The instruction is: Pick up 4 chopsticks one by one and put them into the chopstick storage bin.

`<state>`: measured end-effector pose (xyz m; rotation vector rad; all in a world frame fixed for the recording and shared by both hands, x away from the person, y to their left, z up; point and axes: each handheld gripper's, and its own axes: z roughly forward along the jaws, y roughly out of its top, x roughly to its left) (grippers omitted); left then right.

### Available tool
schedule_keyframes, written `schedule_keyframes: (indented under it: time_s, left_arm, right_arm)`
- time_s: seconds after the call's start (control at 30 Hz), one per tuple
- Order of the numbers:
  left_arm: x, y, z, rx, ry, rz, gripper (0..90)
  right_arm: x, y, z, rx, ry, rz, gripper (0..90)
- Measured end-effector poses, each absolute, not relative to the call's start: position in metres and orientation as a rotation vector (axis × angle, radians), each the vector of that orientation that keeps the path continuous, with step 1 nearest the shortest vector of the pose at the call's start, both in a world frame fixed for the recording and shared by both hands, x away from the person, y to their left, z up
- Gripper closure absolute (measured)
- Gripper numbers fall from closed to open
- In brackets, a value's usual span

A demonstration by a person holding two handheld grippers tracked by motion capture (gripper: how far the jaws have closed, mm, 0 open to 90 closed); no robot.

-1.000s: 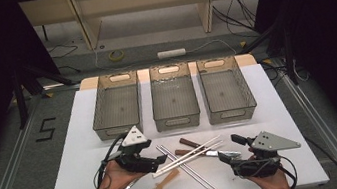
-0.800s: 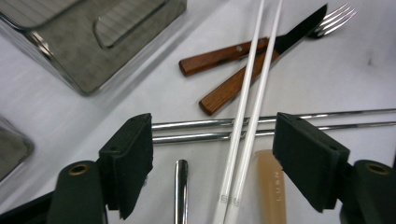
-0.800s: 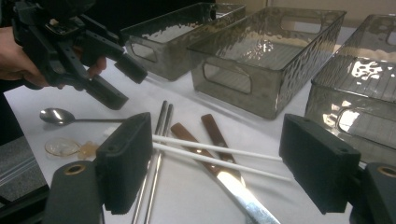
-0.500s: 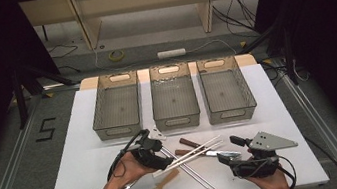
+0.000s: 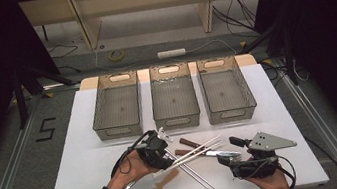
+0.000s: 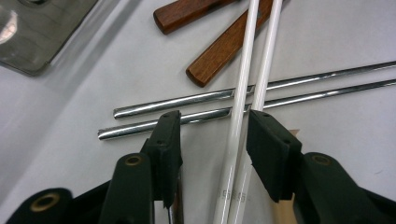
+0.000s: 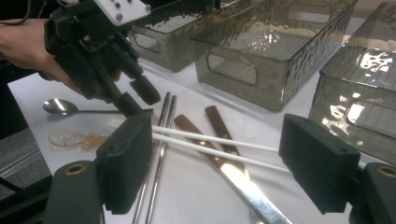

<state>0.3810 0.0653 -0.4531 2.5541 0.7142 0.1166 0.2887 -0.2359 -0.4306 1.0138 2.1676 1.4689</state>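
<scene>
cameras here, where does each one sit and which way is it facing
High view: fixed above the person's side, looking forward and down on the white table and three bins; forearms, left gripper and right gripper show.
Left gripper view: rides the left gripper, looking down between its open jaws at the white chopsticks crossing the metal chopsticks.
Right gripper view: rides the right gripper, low, facing the bins; the left hand shows.
Shared: all three show both chopstick pairs.
</scene>
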Motion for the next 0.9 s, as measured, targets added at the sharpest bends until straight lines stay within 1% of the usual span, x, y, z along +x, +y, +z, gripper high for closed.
schedule_keyframes:
  time_s: [0.33,0.9]
  left_arm:
    - [0.3850,0.0595,-0.4579,2.593,0.690,0.081,65.1]
    - [0.3847,0.0580,-0.4626,2.628,0.686,0.039,74.1]
  right_arm:
    - [0.2891,-0.2361,-0.4312,1.006,2.177,1.465,27.2]
    - [0.2895,-0.2366,-0.4310,1.004,2.184,1.454,27.4]
